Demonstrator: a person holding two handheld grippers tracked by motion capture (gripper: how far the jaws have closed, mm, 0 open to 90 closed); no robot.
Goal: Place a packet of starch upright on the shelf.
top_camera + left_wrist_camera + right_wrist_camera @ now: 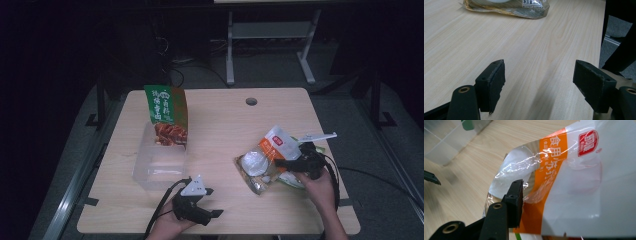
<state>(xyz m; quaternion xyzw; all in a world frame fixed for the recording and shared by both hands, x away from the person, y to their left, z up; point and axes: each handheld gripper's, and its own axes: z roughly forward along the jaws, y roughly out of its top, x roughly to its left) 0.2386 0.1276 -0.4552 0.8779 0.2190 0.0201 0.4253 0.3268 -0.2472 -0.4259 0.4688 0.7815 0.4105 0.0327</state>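
Note:
A white bag with an orange stripe (276,142) leans up at the table's right, on a pile of packets. My right gripper (280,161) reaches into it from the right. In the right gripper view the bag (579,182) covers one jaw. The other pad (514,200) stands right against the orange stripe, and I cannot tell if the pads press. My left gripper (215,202) rests near the front edge, pointing right. Its jaws are wide apart over bare wood (539,82), with nothing between them.
A clear plastic box (160,165) sits left of centre, with a green snack bag (166,112) standing in its far end. A clear packet of white round contents (254,167) (524,6) lies beside the striped bag, and a green packet (295,181) is under it.

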